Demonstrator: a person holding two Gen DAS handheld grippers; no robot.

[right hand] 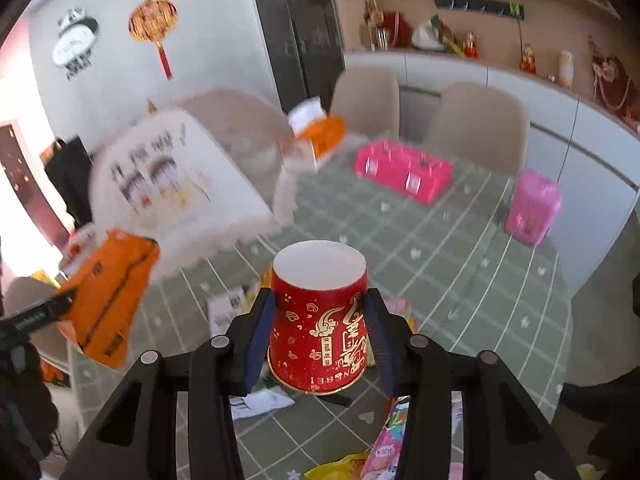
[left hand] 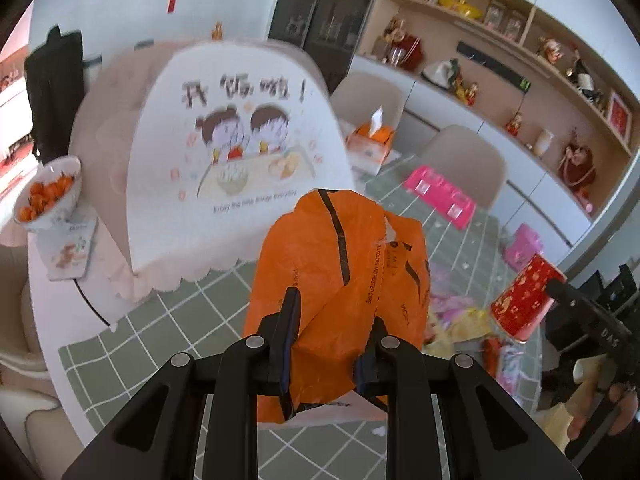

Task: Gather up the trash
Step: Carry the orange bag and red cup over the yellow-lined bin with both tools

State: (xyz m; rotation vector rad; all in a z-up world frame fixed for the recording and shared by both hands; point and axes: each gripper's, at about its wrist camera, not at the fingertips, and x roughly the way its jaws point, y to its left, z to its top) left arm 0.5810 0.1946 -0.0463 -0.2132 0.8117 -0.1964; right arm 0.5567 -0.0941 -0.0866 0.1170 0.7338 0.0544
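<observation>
My left gripper [left hand: 332,320] is shut on a crumpled orange plastic package [left hand: 340,280] and holds it above the green checked tablecloth [left hand: 180,320]. The package also shows at the left of the right wrist view [right hand: 108,296]. My right gripper [right hand: 320,316] is shut on a red paper cup with gold print [right hand: 320,316], held upside down above the table. The cup also shows at the right of the left wrist view [left hand: 524,300]. Colourful wrappers [right hand: 388,440] and paper scraps [right hand: 260,400] lie on the cloth below the cup.
A white food cover with a cartoon print [left hand: 240,152] stands at the back left. A bowl of oranges [left hand: 50,196], an orange tissue box [left hand: 370,140], a pink box [right hand: 404,168] and a small pink bin [right hand: 532,208] are on the table. Beige chairs [right hand: 476,128] stand behind.
</observation>
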